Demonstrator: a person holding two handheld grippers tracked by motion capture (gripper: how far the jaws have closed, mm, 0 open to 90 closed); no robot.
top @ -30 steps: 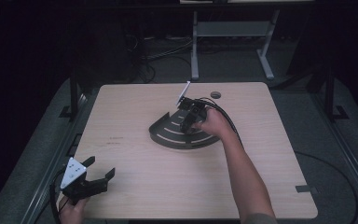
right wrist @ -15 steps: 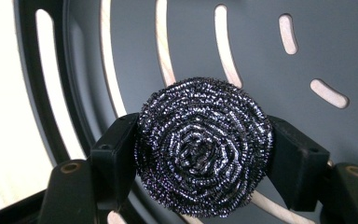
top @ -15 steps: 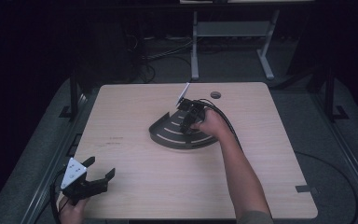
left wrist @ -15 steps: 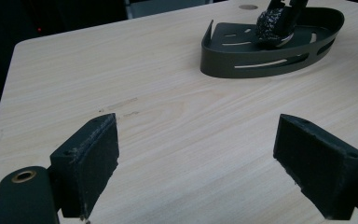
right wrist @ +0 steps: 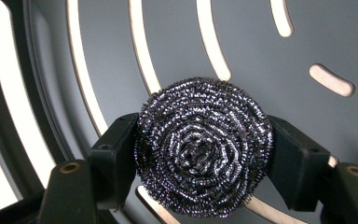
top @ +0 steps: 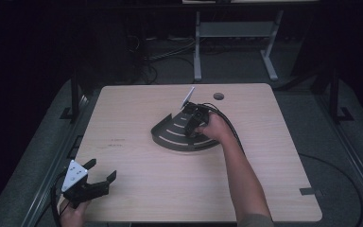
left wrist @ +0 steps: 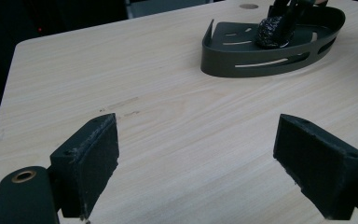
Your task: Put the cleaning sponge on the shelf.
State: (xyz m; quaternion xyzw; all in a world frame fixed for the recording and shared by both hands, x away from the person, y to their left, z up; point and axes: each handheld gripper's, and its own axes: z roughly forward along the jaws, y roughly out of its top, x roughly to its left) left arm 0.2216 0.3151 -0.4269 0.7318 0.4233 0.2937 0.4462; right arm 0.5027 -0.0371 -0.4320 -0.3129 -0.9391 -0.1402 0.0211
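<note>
With the right tongs (right wrist: 200, 154) clamped on the steel-wool scourer (right wrist: 204, 148) inside the slotted corner caddy (top: 170, 137) mid-desk (top: 274, 156) — left tongs (left wrist: 209, 168) wide, idle near the front edge — keep the grip centred, avoiding the slots.

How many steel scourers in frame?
1. The steel scourer sits clamped in the right hand-held gripper, over the slotted dark tray on the table. Others could be hidden behind the hand.
</note>
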